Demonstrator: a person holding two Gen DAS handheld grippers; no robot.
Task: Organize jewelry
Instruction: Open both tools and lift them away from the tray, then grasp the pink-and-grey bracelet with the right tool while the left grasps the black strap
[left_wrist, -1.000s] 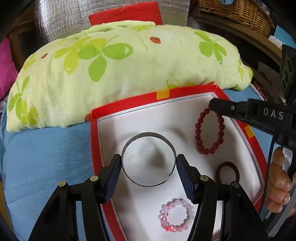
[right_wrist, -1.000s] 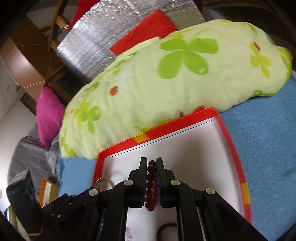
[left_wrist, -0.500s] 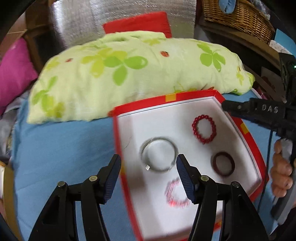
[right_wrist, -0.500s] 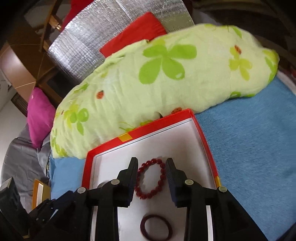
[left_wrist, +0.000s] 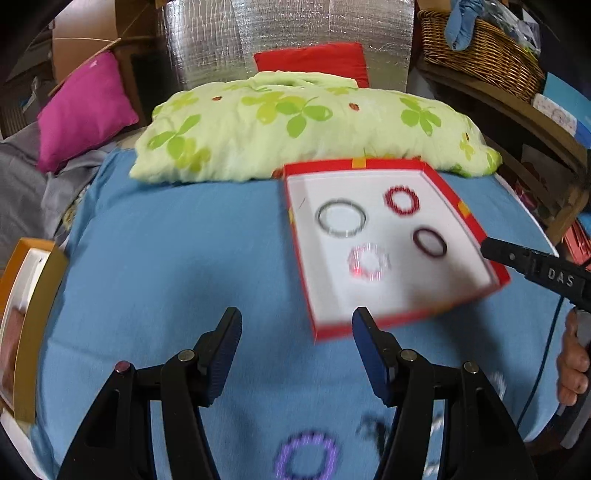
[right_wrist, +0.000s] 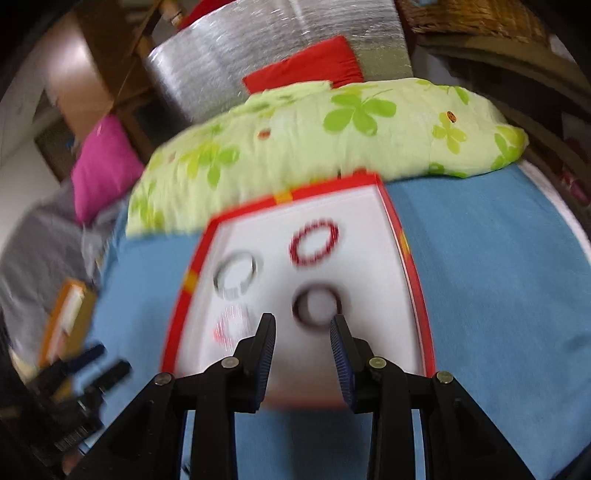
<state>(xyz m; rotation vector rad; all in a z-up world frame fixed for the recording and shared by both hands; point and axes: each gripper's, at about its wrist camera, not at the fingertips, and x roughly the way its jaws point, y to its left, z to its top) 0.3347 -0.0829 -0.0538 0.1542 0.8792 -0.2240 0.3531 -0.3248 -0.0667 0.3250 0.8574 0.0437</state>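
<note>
Lying nearest the left wrist camera on the blue bedspread (left_wrist: 166, 266), a purple beaded bracelet (left_wrist: 307, 457) sits blurred between the arms of the left gripper (left_wrist: 295, 354), whose ribbed blue fingers (left_wrist: 225, 354) are spread wide with nothing between them. Beside it lie small dark and white pieces too smeared to name. The right gripper (right_wrist: 302, 345) is likewise released, its fingers parted over the near part of the red-rimmed box (right_wrist: 415, 295), which is shallow, square-cornered and white inside.

Four rings lie apart on that flat white floor: a pink beaded bracelet (left_wrist: 369, 263) nearest, a smooth dark hair band (left_wrist: 429, 242) to its right, a thin silver metal bangle (left_wrist: 341, 217) and a dark red beaded bracelet (left_wrist: 402, 199) farther back. None touches the rim. Open bedspread stretches left of the box up to an orange box (left_wrist: 22, 306) at the bed's edge.

Behind, a soft, rumpled green floral pillow (left_wrist: 303, 129) butts against the box's far rim, with a magenta cushion (left_wrist: 85, 110), a red cushion (left_wrist: 314, 62) and quilted foil panel (left_wrist: 280, 37) beyond.
</note>
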